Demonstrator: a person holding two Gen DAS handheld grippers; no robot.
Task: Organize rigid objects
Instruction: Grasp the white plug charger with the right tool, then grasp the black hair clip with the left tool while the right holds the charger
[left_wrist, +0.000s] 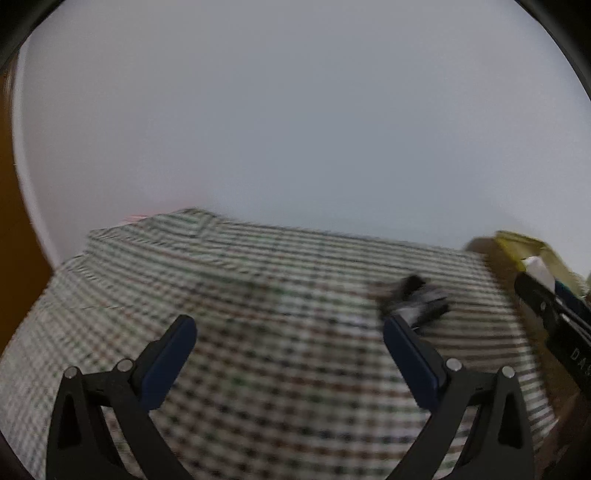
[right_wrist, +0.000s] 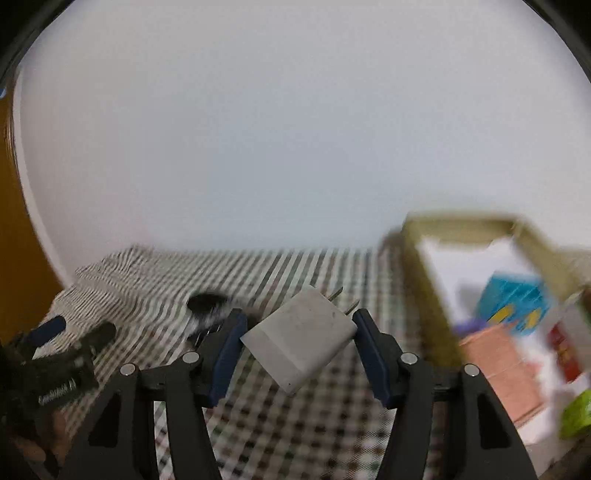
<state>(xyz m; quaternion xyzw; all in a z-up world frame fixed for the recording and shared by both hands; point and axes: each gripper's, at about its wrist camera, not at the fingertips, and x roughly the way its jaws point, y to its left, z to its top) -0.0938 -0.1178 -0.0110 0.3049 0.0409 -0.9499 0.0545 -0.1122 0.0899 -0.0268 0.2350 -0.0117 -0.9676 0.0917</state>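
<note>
My right gripper (right_wrist: 301, 319) is shut on a grey-white charger plug (right_wrist: 303, 339), held tilted above the checked cloth (right_wrist: 295, 424) with its two metal prongs pointing away to the upper right. A blurred black object (right_wrist: 207, 306) lies on the cloth just beyond the left pad. My left gripper (left_wrist: 288, 325) stands open over the checked cloth (left_wrist: 258, 280) with nothing between its fingers. The same black object (left_wrist: 413, 299) lies just past its right fingertip. The left gripper (right_wrist: 74, 332) also shows at the left edge of the right wrist view.
An open box with olive cardboard walls (right_wrist: 458, 225) stands at the right, holding a blue carton (right_wrist: 513, 302), a pinkish-brown box (right_wrist: 498, 369) and other packets. In the left wrist view, that box (left_wrist: 517, 243) is at the far right. A pale wall rises behind the table.
</note>
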